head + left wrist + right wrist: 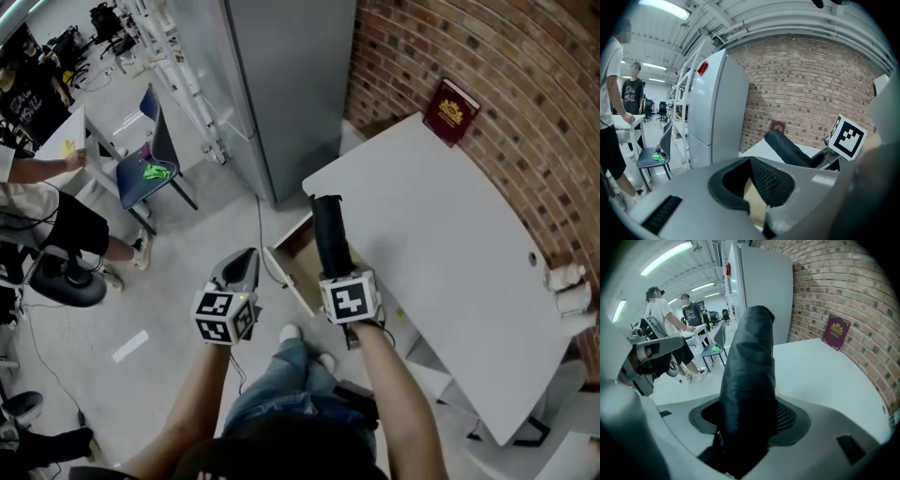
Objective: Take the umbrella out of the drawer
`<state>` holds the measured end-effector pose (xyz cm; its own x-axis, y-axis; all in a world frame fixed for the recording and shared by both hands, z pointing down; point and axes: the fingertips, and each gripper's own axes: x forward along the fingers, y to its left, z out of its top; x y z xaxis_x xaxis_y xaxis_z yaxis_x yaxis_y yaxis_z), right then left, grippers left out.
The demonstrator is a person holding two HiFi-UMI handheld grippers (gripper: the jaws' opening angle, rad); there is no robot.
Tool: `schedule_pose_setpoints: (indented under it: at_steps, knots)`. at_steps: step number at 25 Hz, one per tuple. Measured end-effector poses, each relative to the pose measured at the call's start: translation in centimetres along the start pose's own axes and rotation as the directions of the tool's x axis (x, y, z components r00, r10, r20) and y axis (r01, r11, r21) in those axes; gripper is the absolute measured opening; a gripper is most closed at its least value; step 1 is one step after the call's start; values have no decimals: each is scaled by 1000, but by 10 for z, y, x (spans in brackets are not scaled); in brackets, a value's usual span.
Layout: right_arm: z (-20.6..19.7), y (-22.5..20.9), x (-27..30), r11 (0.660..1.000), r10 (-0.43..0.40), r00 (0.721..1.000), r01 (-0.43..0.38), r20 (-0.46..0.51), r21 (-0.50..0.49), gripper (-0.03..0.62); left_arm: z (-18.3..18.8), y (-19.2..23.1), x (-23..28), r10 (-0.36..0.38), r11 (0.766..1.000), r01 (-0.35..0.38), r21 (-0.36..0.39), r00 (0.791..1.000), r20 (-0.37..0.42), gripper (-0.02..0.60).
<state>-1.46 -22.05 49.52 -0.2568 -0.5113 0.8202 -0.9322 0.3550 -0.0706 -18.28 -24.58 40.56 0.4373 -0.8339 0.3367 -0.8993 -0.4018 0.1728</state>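
Your right gripper (332, 277) had its fingers pinching the one black umbrella (749, 380), held above the open drawer (292, 255) at the edge of the white counter (441, 234). Only the head view showed this drawer; the right gripper view did not. Your left gripper (748, 185) had its fingers a little spread, with nothing between them. There were two grippers, one umbrella, one drawer and one red book (451, 112).

Left gripper (749, 190): fingers apart, empty | right gripper (747, 427): fingers clamped on umbrella (749, 366) | both forearms extended forward
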Motion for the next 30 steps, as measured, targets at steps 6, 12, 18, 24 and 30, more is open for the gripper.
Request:
schedule_pose_setpoints:
  at_steps: [6,12,18,24,30]
  knots:
    - [27,2,-42,999,-31,992,34,122,-25,255,35,-14,-10,-18,998,14,57,998,67,-2]
    - [48,2,-80,998,-51,965,60,258,-28,255,67,-32,-12,-56,993,42,106,990,132,-2]
    - [59,-12,-112,997,-72,919,67,387,27,255,93,-51,-14,-91,989,66,134,978,189,-2]
    - [79,-25,-152,993,-107,827,116,551,18,255,119,-69,-12,-128,979,84,187,963,236,-2]
    - [99,-30,-192,983,-126,708,183,695,-9,255,141,-81,-13,-159,972,100,213,946,284,-2]
